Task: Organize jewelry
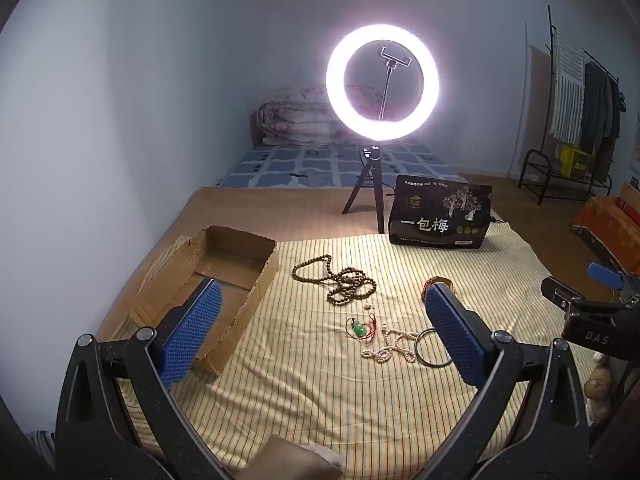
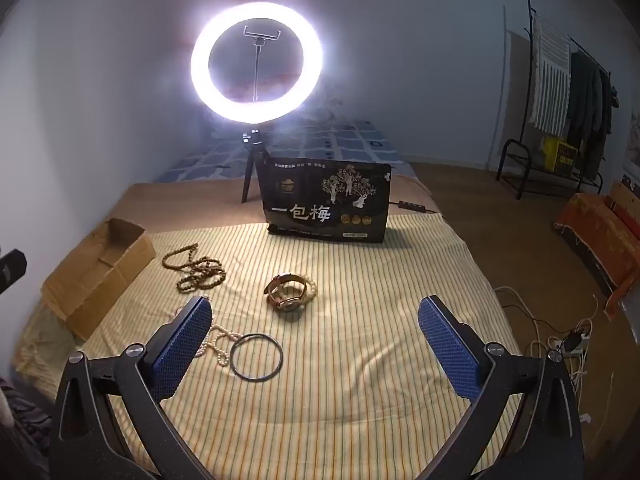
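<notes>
black bag (image 2: pixel 328 204) upper centre of frame: large white "一包梅"; right gripper (image 1: pixel 592 320) body, right edge: "DAS"; smaller print unreadable

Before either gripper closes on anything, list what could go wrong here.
1. The wooden bead strand lies in a tangled heap; a pinch on one loop may drag the rest across the striped cloth.
2. The pearl strand touches the thin dark bangle, so lifting one could pull the other along.
3. The green pendant is small and its red cord is thin; the wide pads of the open left gripper might slip off it.
</notes>
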